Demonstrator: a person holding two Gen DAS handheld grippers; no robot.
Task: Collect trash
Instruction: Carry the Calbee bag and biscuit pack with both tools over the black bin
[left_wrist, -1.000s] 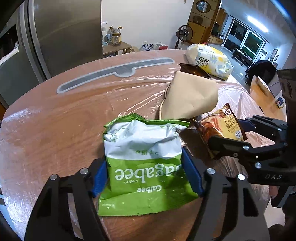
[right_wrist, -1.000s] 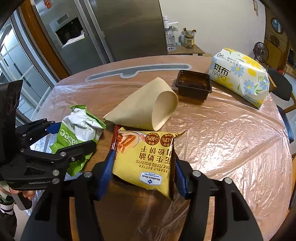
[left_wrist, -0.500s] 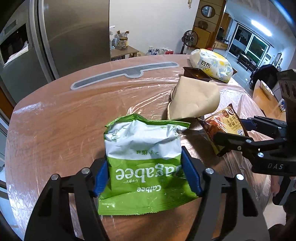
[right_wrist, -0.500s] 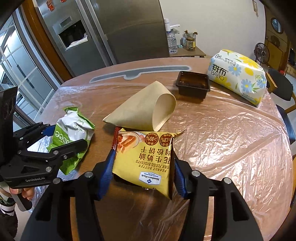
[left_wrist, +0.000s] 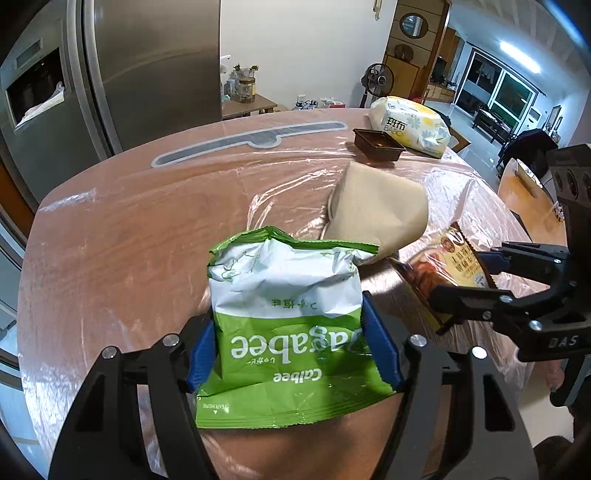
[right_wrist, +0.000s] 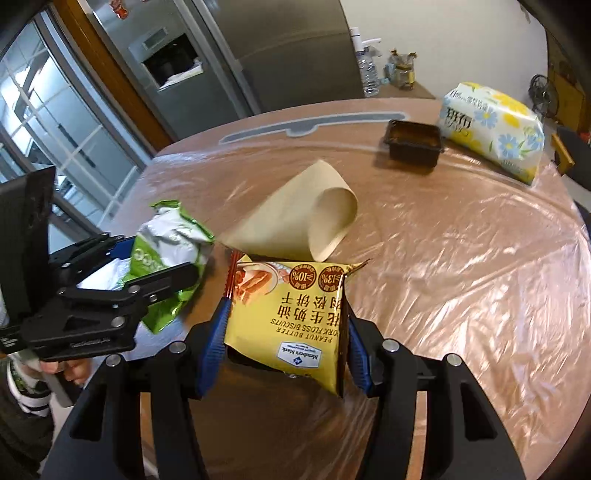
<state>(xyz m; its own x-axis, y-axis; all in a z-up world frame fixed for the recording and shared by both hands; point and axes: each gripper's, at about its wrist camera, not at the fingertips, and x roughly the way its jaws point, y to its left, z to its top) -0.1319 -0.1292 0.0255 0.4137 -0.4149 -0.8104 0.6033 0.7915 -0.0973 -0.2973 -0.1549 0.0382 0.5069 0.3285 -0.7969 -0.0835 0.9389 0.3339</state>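
Green-and-white chip bag (left_wrist: 288, 325) sits pinched between the left gripper (left_wrist: 291, 347) pads, long axis running straight out ahead of the jaws, torn mouth at the far end. Yellow biscuit wrapper (right_wrist: 286, 314) is pinched the same way in the right gripper (right_wrist: 284, 339), just beside the left. Both are thin crinkly foil film, limp and slippery. Just ahead of both: tan paper cone (right_wrist: 299, 218) lying on its side, about equally near. Further ahead: dark plastic tray (right_wrist: 413, 142), flowered tissue pack (right_wrist: 491, 129), all on a film-covered wooden table (right_wrist: 461, 266)
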